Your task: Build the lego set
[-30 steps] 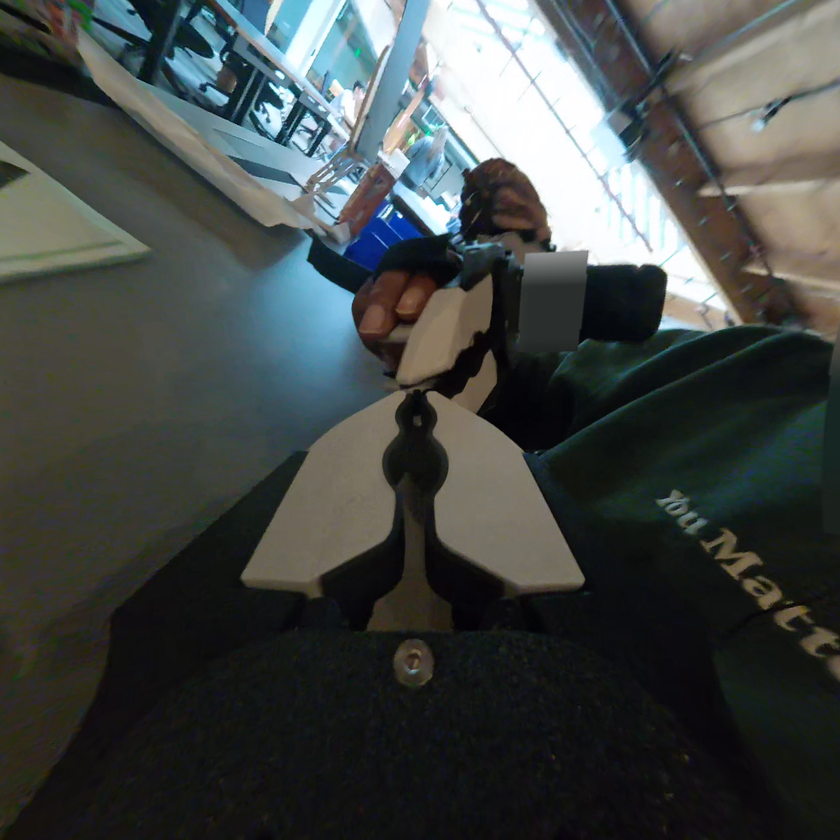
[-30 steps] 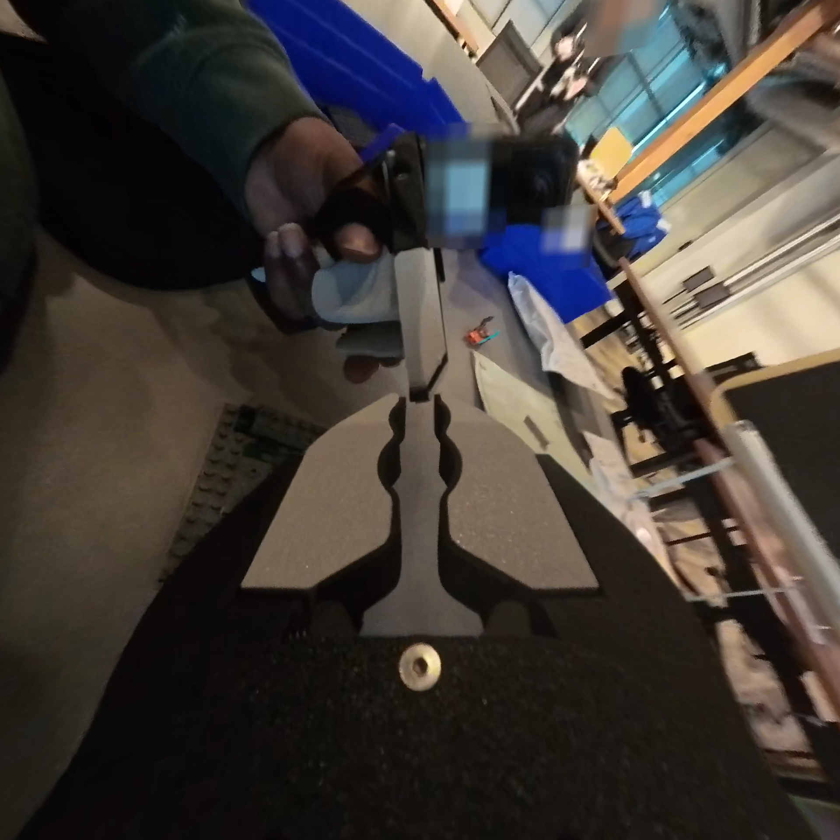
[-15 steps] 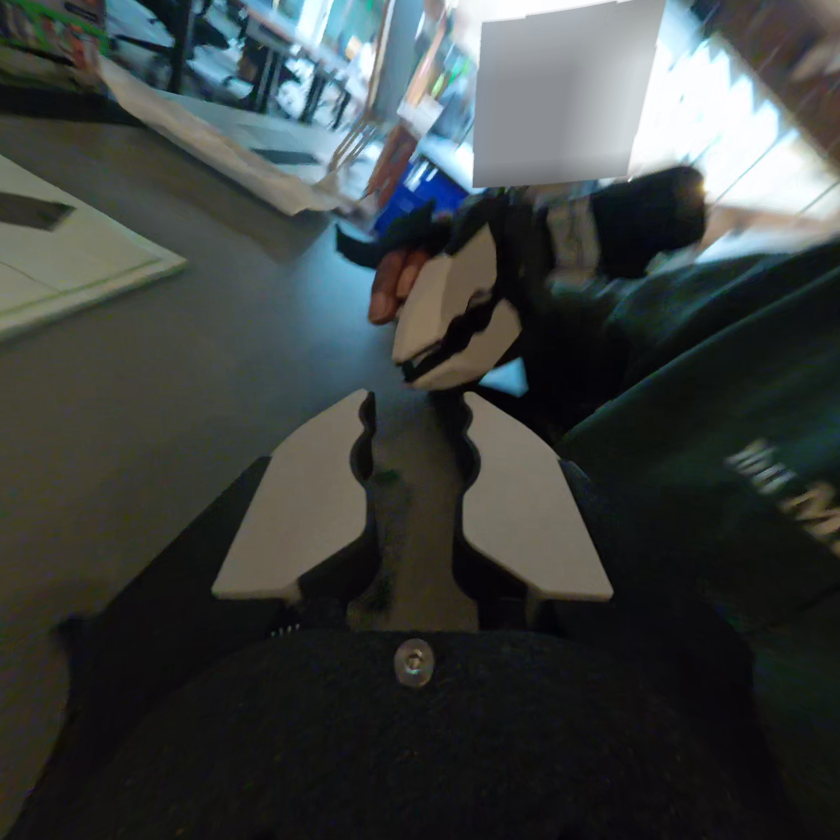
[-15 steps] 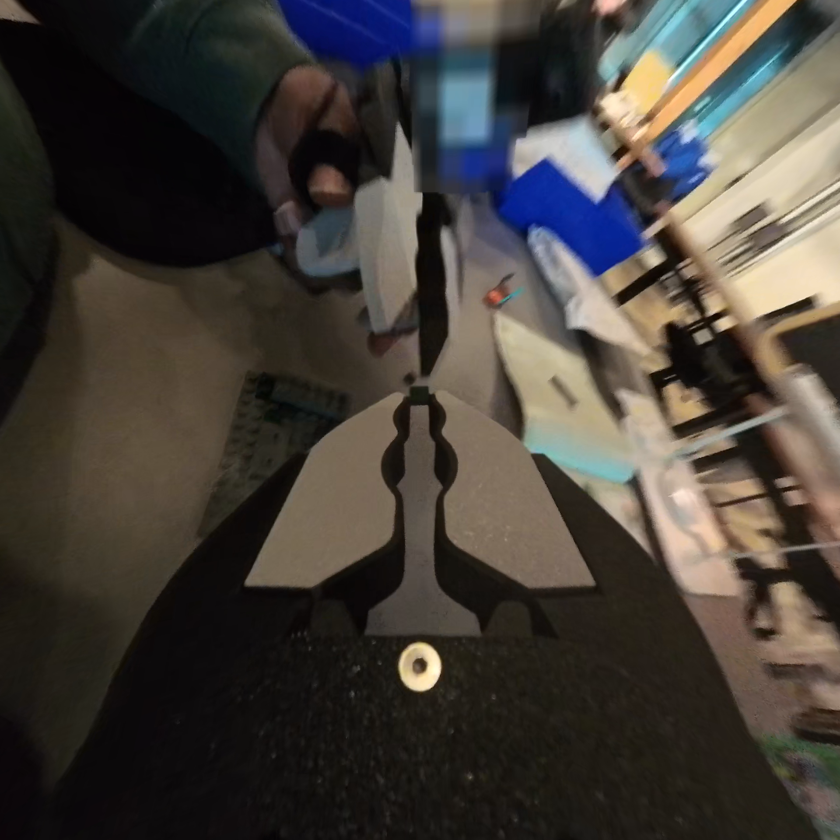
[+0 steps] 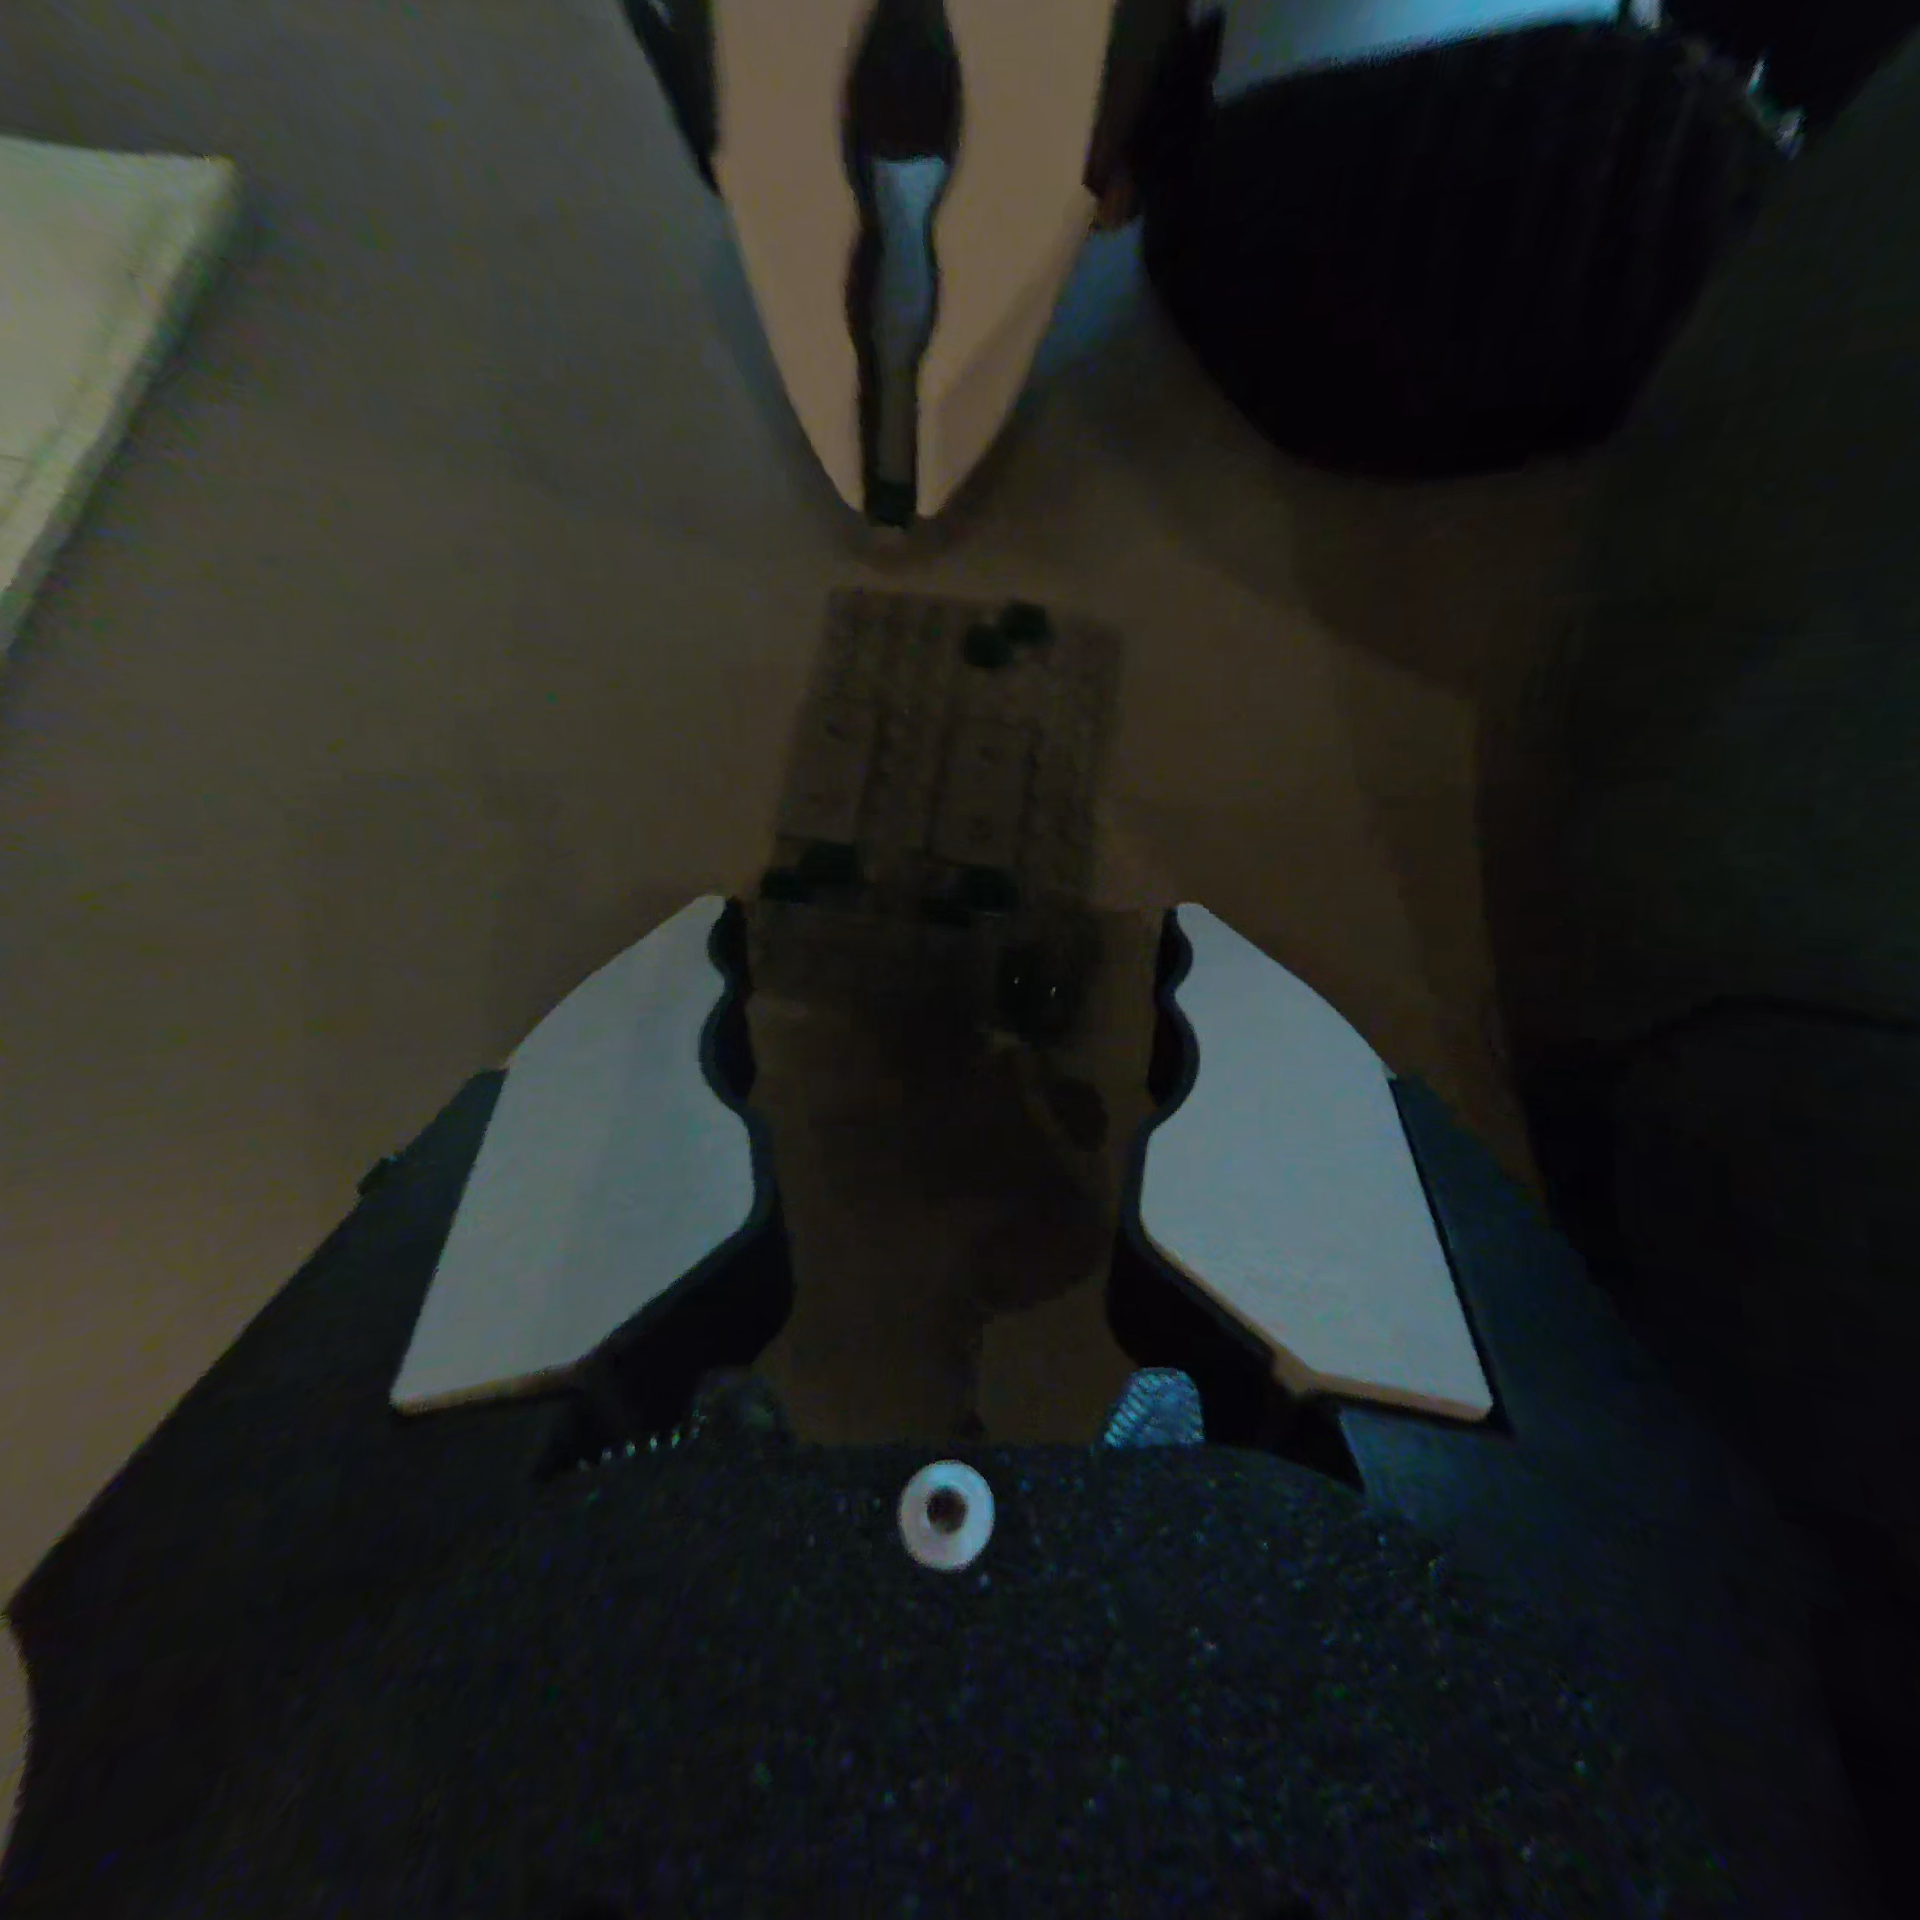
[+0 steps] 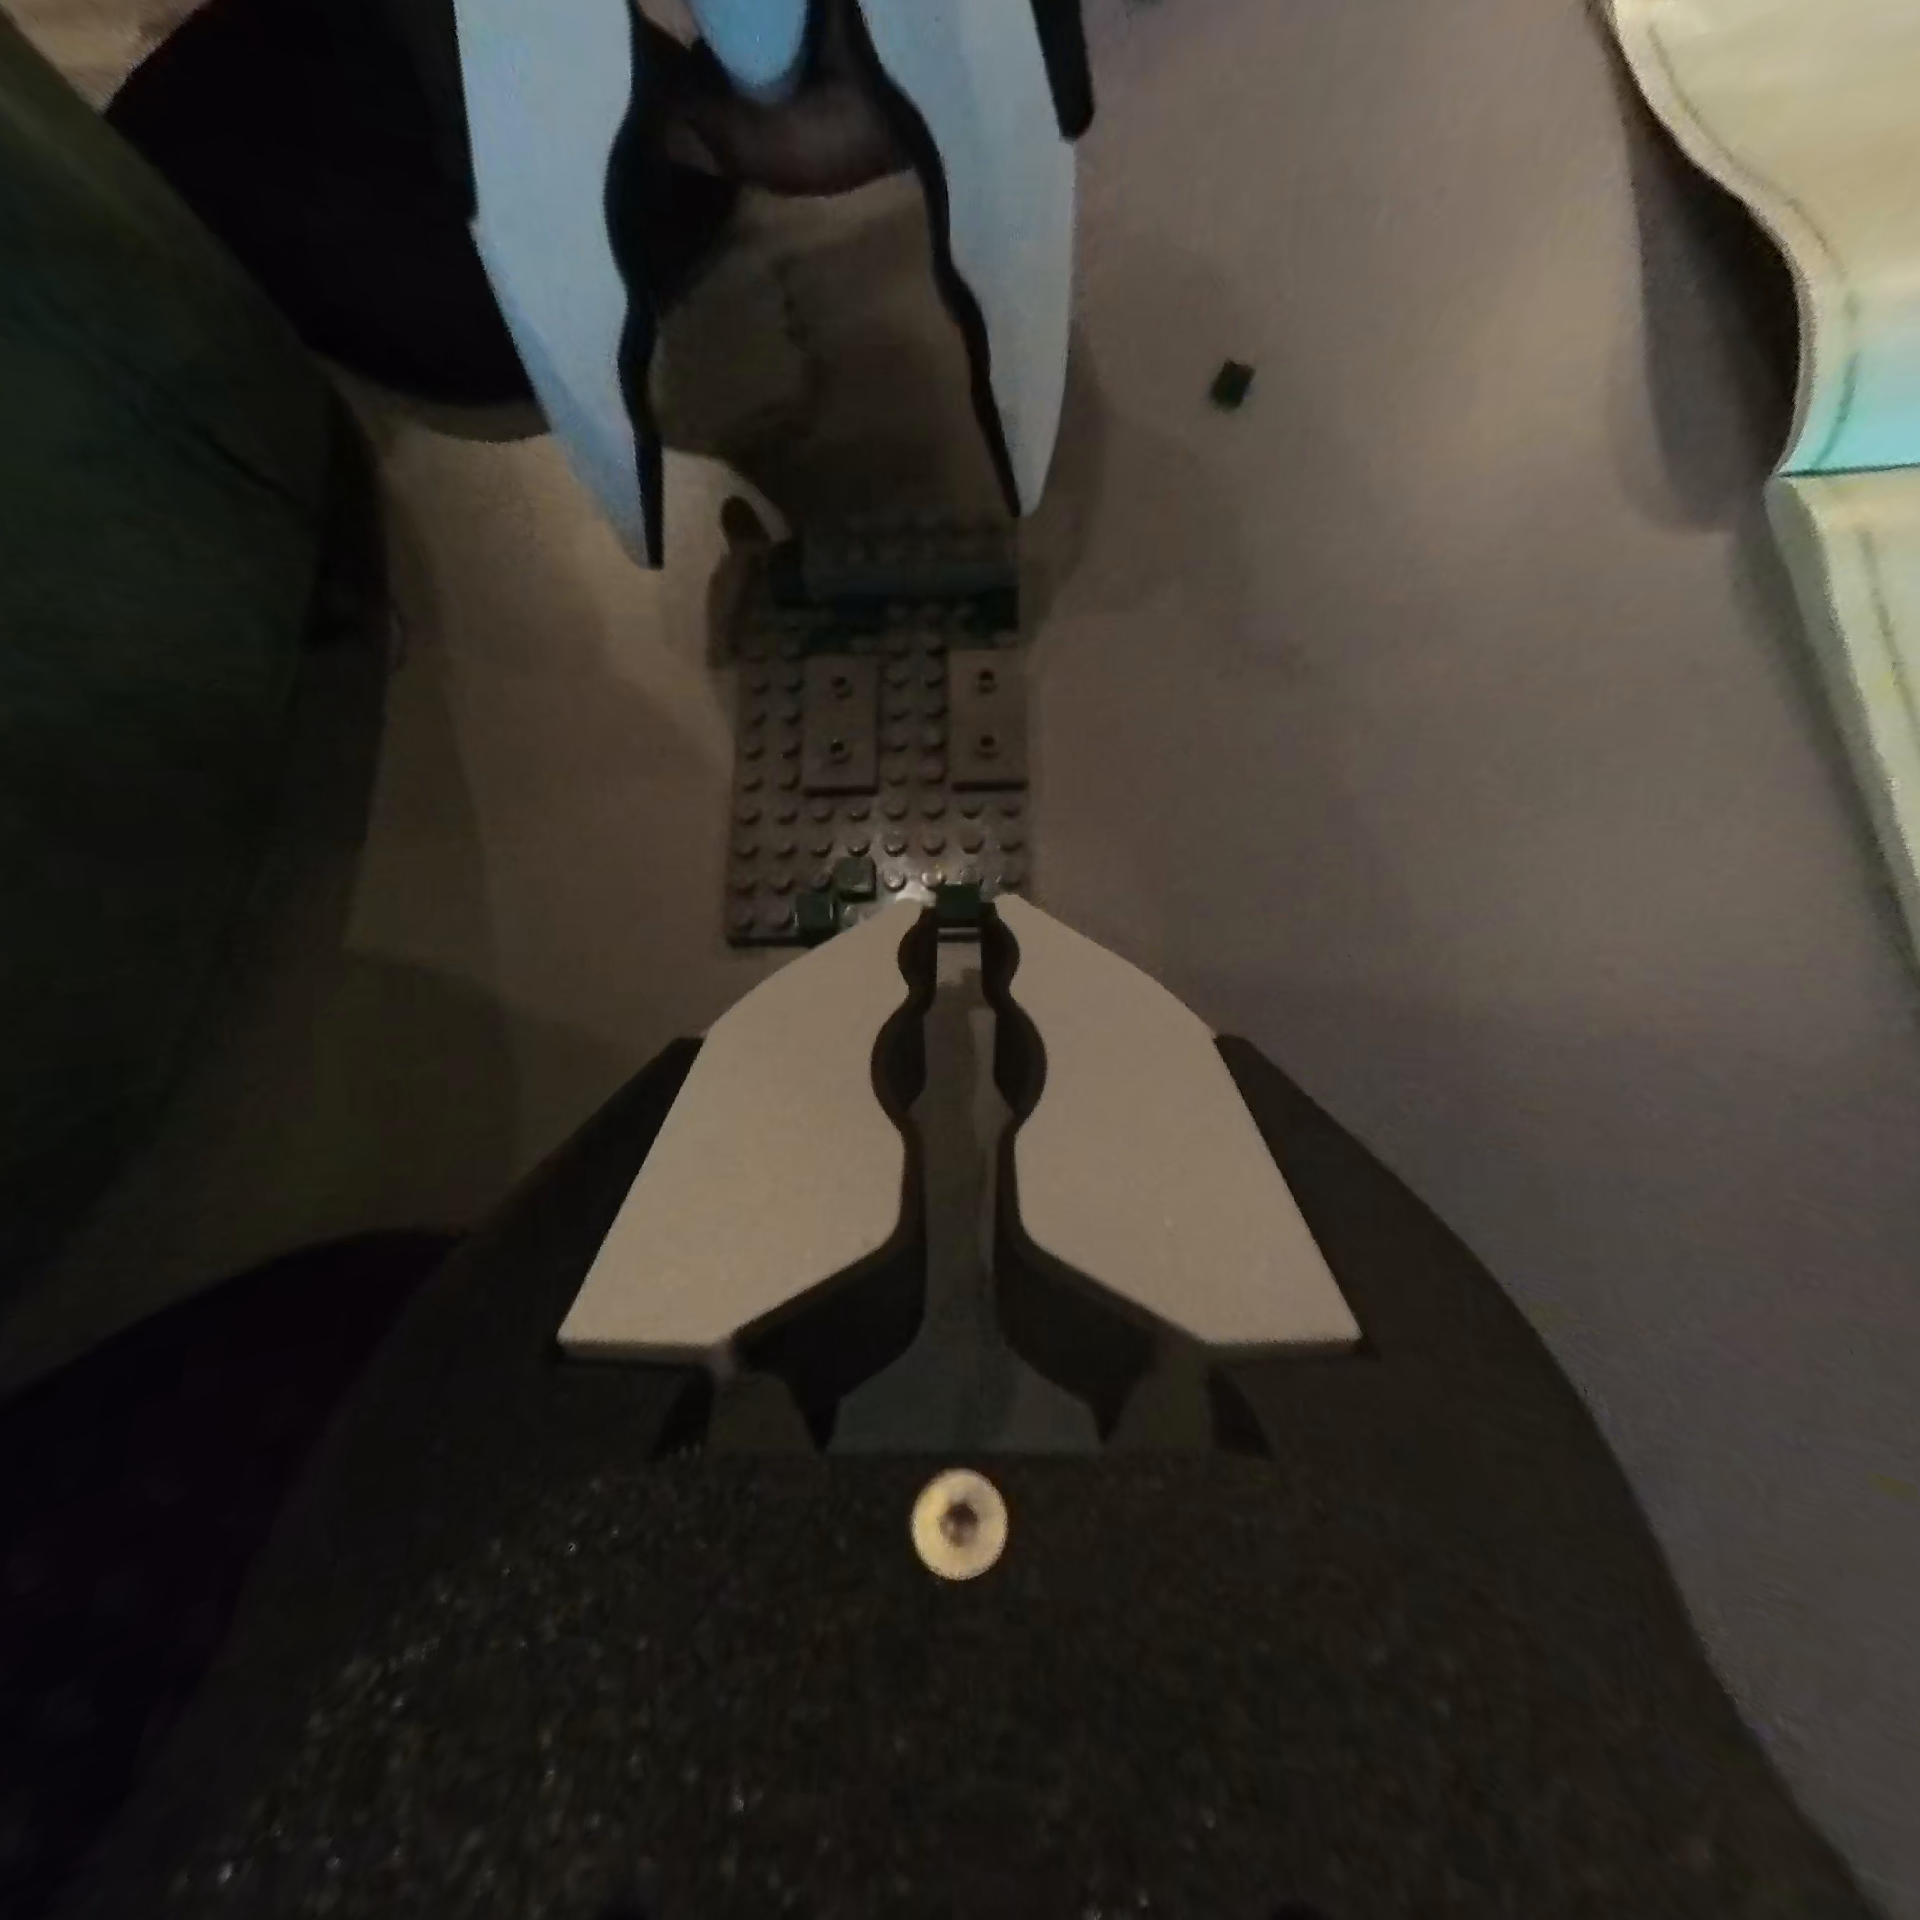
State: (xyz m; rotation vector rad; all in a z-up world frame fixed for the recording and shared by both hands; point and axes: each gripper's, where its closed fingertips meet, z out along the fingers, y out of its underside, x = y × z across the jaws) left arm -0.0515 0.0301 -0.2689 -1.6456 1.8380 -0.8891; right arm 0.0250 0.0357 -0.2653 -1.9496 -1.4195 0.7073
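Note:
A dark studded Lego baseplate point(image 6: 769, 831) lies on the table between both grippers; it also shows in the left wrist view point(image 5: 935, 748). It bears two flat tiles point(image 6: 836, 738), small dark green pieces point(image 6: 819, 912) near its close edge and dark plates point(image 6: 904, 582) at its far end. My right gripper point(image 6: 958, 920) is shut on a small dark green piece point(image 6: 958, 900), just above the plate's near edge. My left gripper point(image 5: 948, 906) is open and empty over the plate's opposite end. Each gripper shows in the other's view point(image 5: 888, 514) point(image 6: 831, 530).
A white booklet point(image 5: 83, 343) lies beside the plate; it also shows in the right wrist view point(image 6: 1860, 675). A small loose dark piece point(image 6: 1233, 382) lies on the table. A dark green sleeve point(image 6: 125, 623) fills the left side. There is about 9 cm between the tips of the two grippers.
My left gripper was shut, tip to tip with the right one, and has opened. Both grippers have swung down from facing each other to point at the baseplate. The right one holds the green piece.

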